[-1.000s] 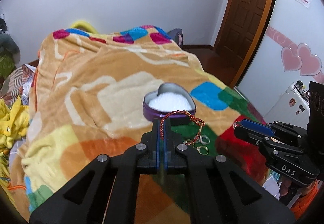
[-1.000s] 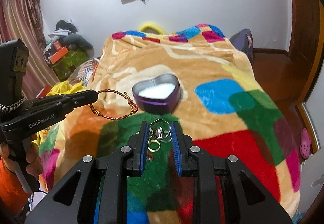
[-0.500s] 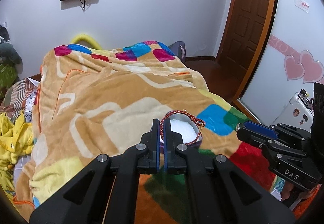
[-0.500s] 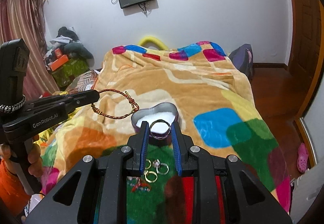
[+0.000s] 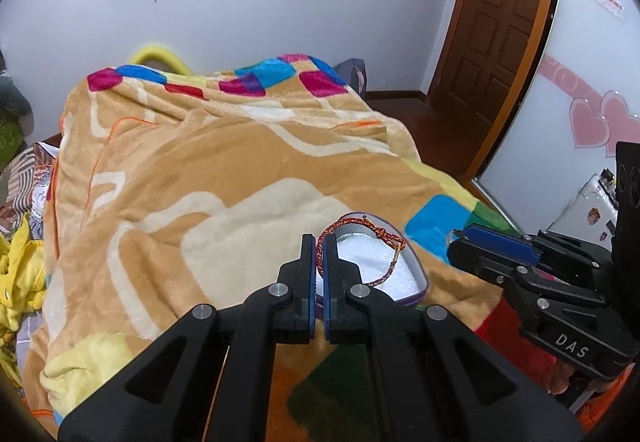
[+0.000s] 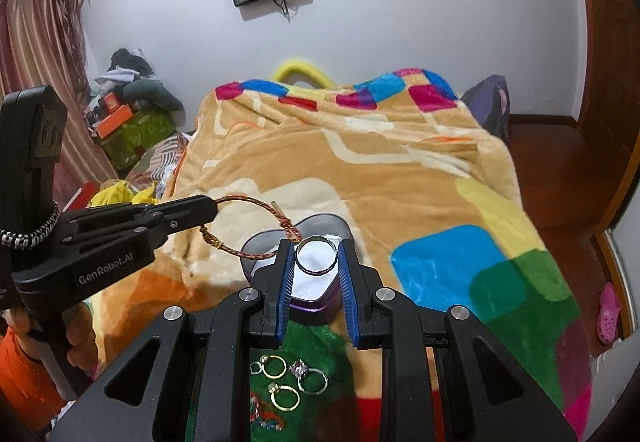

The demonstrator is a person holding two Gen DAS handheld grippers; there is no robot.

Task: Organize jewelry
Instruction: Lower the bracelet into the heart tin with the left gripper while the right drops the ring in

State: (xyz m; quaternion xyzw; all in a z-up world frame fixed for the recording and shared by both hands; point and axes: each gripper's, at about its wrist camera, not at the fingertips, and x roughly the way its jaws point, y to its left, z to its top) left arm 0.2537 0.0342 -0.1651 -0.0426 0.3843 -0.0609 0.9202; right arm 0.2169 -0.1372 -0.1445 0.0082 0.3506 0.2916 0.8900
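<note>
A red-and-gold braided cord bracelet (image 5: 362,247) hangs clamped in the left tongs (image 5: 321,254) above the purple heart-shaped tin (image 6: 316,292) with its white lining. The right tongs (image 6: 315,260) pinch a silver ring (image 6: 315,260) over it. More rings (image 6: 294,378) lie on the patchwork fleece blanket (image 6: 400,178).

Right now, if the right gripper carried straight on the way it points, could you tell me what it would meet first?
Most likely the heart-shaped tin, around its white lining: the right gripper, shut on the silver ring, points down at it. Depth is hard to judge here.
</note>
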